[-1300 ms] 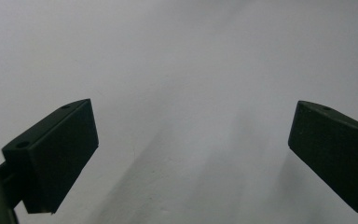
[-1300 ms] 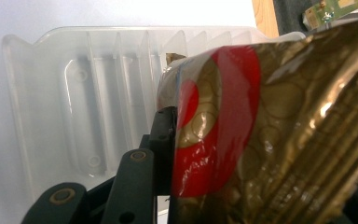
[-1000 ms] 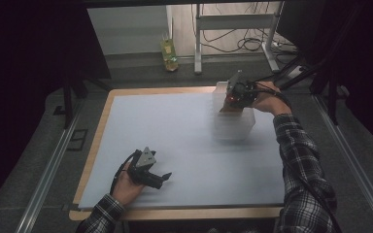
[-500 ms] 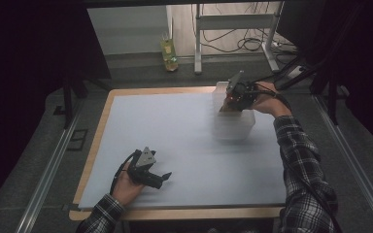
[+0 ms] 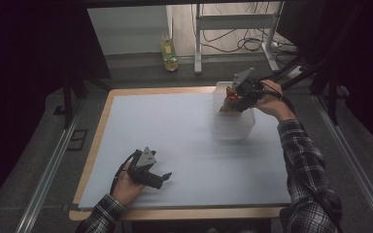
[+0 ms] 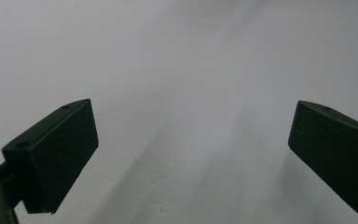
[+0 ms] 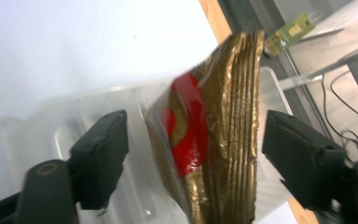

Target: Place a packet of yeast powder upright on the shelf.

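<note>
White sheeting covers the wooden desk (image 5: 93, 154) almost to its edges. Near the far right corner stands a clear plastic container (image 5: 233, 124), and the right gripper (image 5: 234, 98) hovers over it. Its jaws have just been opening, and a gold and red snack packet (image 7: 205, 140) is between them, with gaps on both sides, so it is released. The left gripper (image 5: 161, 178) rests near the front left corner, jaws spread wide on nothing.

right gripper (image 7: 193, 140) opening, packet (image 7: 205, 140) freed (between jaws)
</note>
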{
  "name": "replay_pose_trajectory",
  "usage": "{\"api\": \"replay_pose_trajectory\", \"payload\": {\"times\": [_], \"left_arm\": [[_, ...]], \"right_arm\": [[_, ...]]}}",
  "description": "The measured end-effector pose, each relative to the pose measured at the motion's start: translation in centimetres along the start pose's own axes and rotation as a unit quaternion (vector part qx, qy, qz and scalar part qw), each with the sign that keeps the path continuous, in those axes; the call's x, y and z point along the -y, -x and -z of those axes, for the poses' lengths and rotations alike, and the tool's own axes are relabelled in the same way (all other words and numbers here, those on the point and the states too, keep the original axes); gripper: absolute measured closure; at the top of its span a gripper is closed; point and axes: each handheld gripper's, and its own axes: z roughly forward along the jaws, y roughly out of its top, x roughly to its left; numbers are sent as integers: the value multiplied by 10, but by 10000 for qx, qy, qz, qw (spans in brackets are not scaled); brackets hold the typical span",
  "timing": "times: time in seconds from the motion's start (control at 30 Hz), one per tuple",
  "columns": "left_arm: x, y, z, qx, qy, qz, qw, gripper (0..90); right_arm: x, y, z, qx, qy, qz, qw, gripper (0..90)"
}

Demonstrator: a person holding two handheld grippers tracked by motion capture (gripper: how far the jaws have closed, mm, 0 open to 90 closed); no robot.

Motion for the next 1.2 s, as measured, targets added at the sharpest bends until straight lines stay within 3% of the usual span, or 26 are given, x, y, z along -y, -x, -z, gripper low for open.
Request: {"api": "replay_pose_trajectory", "payload": {"times": [0.2, 0.47, 0.63, 1.2], "left_arm": [[0, 0, 0, -11, -11, -1, 10000, 16], [0, 0, 0, -11, -1, -11, 10000, 15], [0, 0, 0, -26, 23, -8, 10000, 12], [0, -1, -1, -45, 45, -20, 10000, 2]], "right_arm": [[2, -1, 8, -75, 292, -227, 9993, 151], [3, -5, 10, -123, 456, -387, 9981, 95], [0, -7, 10, -49, 502, -672, 9965, 69], [-9, -21, 24, 153, 751, -1005, 9920, 43]]}}
